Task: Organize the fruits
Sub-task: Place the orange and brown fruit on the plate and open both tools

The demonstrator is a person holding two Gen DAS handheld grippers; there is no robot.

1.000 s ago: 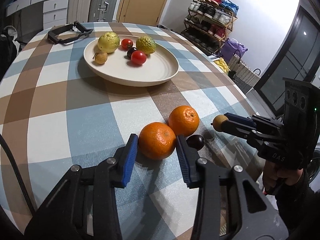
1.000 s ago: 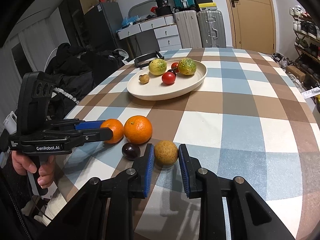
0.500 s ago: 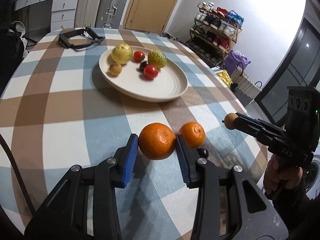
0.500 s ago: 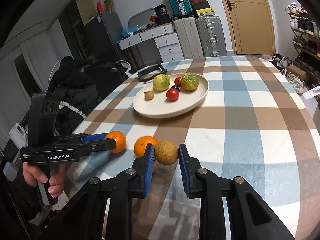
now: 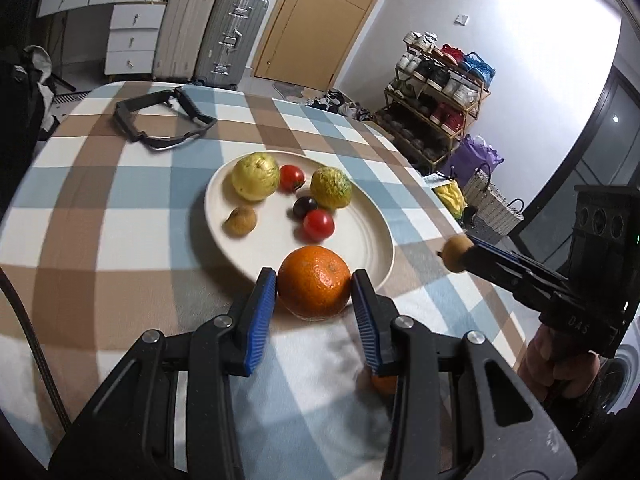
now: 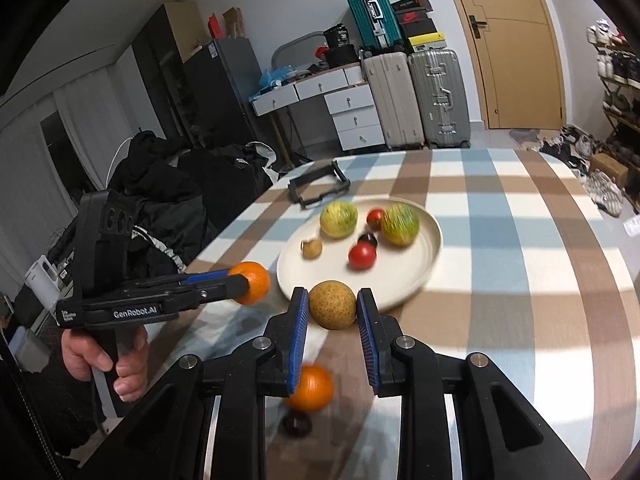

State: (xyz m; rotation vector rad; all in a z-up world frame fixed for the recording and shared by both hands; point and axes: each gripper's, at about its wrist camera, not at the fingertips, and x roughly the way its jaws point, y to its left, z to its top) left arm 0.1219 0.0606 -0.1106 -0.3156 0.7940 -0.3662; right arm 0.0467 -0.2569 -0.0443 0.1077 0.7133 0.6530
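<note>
Left wrist view: left gripper (image 5: pixel 314 294) clamps a dimpled orange (image 5: pixel 314 286) above the near rim of the cream plate (image 5: pixel 376 236), which holds six small fruits on the checked tablecloth (image 5: pixel 100 216). Right wrist view: right gripper (image 6: pixel 333 312) grips a speckled tan-yellow round fruit (image 6: pixel 332 305) just short of the plate; another orange (image 6: pixel 311 387) and a dark, blurred fruit (image 6: pixel 296 426), maybe a plum, lie below; suitcases (image 6: pixel 416 98) stand behind.
</note>
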